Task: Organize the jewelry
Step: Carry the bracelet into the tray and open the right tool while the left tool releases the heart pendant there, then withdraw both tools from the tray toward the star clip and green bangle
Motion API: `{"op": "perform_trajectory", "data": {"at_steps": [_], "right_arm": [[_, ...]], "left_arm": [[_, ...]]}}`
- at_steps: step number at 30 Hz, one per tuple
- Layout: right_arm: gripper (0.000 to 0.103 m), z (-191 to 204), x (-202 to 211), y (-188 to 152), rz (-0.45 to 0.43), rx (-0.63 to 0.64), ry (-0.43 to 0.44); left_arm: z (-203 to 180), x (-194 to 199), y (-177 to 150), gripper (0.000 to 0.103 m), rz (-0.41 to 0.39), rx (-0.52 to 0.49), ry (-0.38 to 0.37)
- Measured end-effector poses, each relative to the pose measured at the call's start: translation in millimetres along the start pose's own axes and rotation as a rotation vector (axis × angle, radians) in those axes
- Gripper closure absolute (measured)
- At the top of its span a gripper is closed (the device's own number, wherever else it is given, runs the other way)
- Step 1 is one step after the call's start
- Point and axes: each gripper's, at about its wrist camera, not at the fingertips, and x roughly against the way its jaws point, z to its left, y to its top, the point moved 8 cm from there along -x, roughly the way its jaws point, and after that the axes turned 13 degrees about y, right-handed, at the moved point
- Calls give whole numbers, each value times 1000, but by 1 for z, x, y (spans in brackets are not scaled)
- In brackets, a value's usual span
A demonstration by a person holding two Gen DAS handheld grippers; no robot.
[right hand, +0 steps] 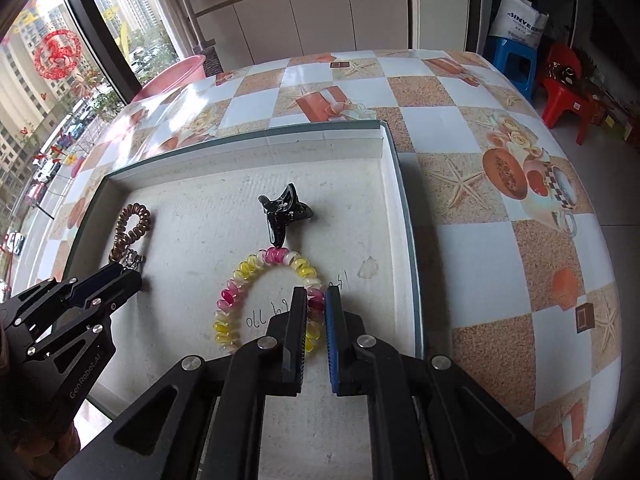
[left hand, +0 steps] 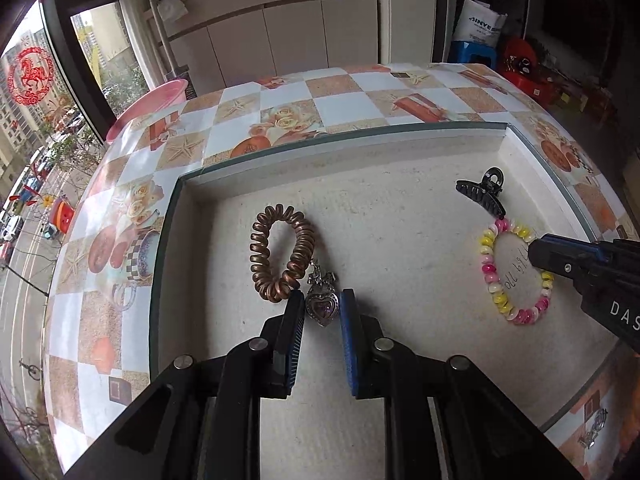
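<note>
A shallow white box lid lies on the table. In it are a brown spiral hair tie, a silver heart pendant, a black claw clip and a pink-yellow spiral hair tie. My left gripper is shut on the heart pendant, next to the brown tie. My right gripper is shut on the right side of the pink-yellow tie. The claw clip touches that tie's far end. The brown tie lies at the left in the right wrist view.
The table has a checkered cloth with starfish and flowers. A pink basin stands at the far left edge by the window. A blue stool and a red stool stand on the floor at the right. White cabinets stand behind.
</note>
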Motion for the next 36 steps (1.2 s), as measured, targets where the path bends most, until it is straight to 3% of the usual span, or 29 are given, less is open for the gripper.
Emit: {"op": "perform_trajectory", "data": {"at_steps": [3, 4, 6, 7, 8, 20, 21, 22, 24, 30, 34, 36], "right_arm": [[92, 3, 0, -1, 3, 16, -3], [87, 4, 0, -1, 2, 14, 4], [70, 5, 0, -1, 1, 4, 20], [55, 5, 1, -1, -2, 2, 17], [52, 6, 3, 0, -7, 3, 15], [52, 19, 50, 8, -117, -40, 85], [52, 19, 51, 6, -116, -44, 85], [52, 19, 53, 4, -113, -48, 87], [52, 19, 55, 1, -112, -53, 88], [41, 16, 71, -3, -135, -69, 92], [19, 23, 85, -8, -150, -71, 126], [19, 28, 94, -12, -168, -68, 140]], "left_arm": [[1, 0, 0, 72, 6, 17, -1], [2, 0, -1, 72, 9, 24, -1], [3, 0, -1, 72, 14, 32, 1], [3, 0, -2, 71, 16, 36, 5], [4, 0, -2, 72, 18, 39, 7], [11, 18, 6, 71, -26, 86, 13], [12, 19, 6, 51, -24, 94, 12], [13, 20, 7, 2, -28, 107, 19], [20, 30, 9, 0, -83, 132, 44], [21, 51, 7, 0, -119, 104, 50], [28, 75, -1, 0, -148, 119, 27], [33, 86, -9, 0, -149, 131, 3]]}}
